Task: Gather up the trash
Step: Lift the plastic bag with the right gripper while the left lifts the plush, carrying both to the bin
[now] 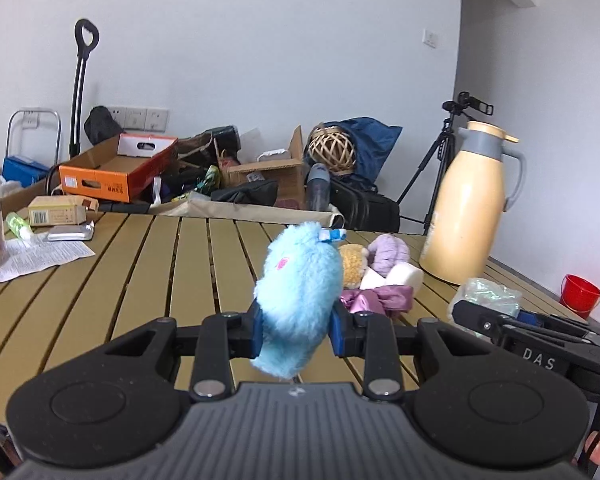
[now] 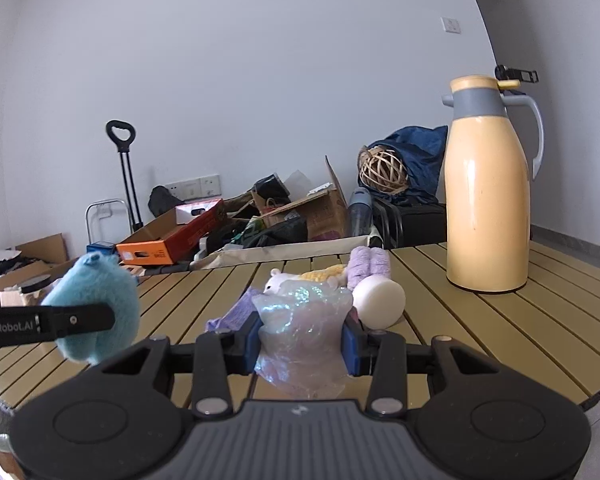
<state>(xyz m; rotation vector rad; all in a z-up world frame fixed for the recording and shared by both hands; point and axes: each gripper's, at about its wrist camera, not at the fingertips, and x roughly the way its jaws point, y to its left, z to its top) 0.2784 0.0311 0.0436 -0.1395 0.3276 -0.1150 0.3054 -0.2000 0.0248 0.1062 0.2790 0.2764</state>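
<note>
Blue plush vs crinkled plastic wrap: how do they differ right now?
The blue plush is opaque, furry and plump; the plastic wrap is translucent, shiny and crumpled. The plush sits in the left tongs, the wrap in the right tongs. Both are clamped between blue pads above the slatted table.

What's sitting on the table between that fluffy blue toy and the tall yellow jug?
Small plush toys and a white foam roll, seen in the left wrist view.

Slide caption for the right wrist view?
Right gripper clamps crumpled plastic wrap above slatted table; left gripper holds blue plush.
</note>
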